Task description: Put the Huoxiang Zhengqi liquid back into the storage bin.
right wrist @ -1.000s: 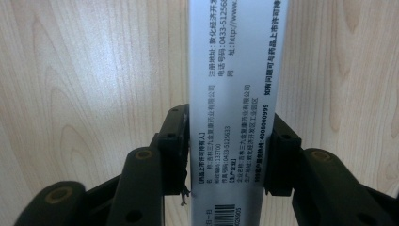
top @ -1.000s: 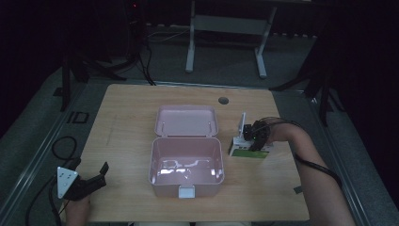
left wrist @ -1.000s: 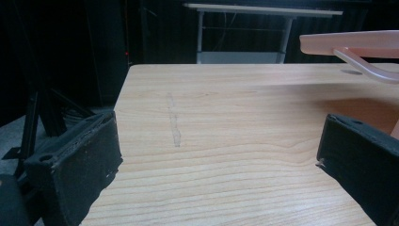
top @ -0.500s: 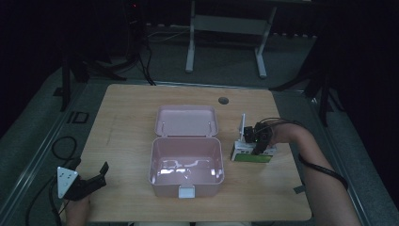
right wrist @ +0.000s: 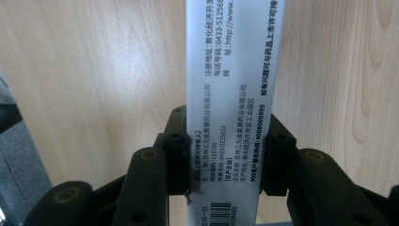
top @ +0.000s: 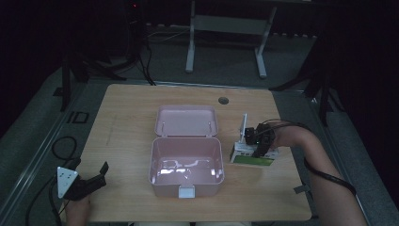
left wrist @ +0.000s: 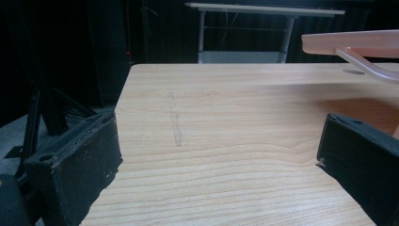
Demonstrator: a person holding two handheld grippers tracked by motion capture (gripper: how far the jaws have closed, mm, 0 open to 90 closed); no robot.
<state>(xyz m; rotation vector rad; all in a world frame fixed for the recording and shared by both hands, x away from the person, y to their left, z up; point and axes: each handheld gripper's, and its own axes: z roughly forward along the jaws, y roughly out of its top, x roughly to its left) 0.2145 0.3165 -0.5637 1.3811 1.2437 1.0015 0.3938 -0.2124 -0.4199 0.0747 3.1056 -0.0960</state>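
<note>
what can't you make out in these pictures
- Box, right gripper view: its ends are cut off by the top and bottom edges; the right gripper clamps its sides, hiding them there.
- Box front, high view: print too small to read.
- Pink case, left gripper view: cut off by the right edge; just a lid corner shows.
- Left gripper, high view: the hand below is cut off by the bottom edge.

Carton (right wrist: 234,94) ends beyond frame edges
</note>
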